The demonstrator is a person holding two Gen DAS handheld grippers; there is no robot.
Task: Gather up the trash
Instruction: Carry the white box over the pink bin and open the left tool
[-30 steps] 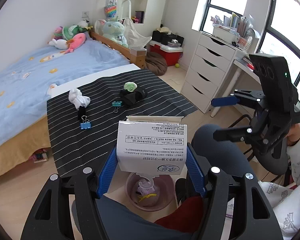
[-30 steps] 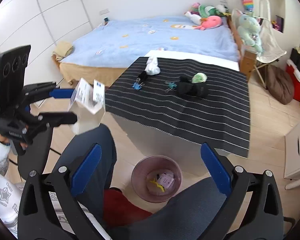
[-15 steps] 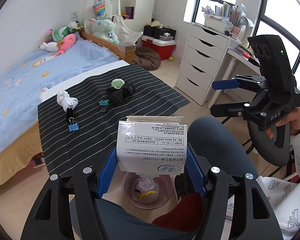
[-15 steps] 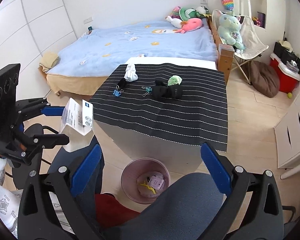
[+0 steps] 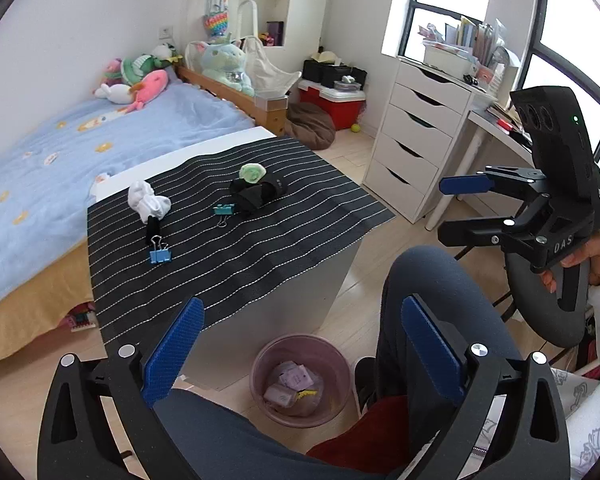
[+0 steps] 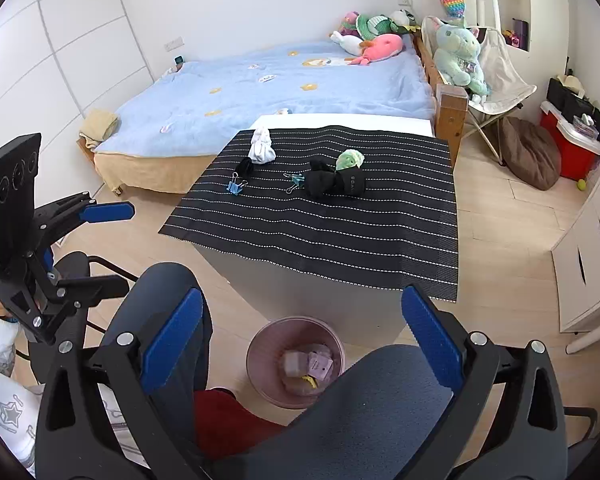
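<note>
Left gripper [image 5: 300, 344]: black plastic frame, two wide arms, blue textured pads [image 5: 172, 344] on the inner faces, round silver screws on top. Right gripper [image 6: 300, 344]: same build, black with blue pads and silver screws. Seen from the left wrist view, the right unit carries a black upright camera block with three round lenses and a green light; white "DAS" lettering on its body. The person wears dark blue-grey trousers [image 5: 440, 280], a white sleeve [image 6: 4, 412] with grey printed stars, and red slippers [image 5: 372, 436].
</note>
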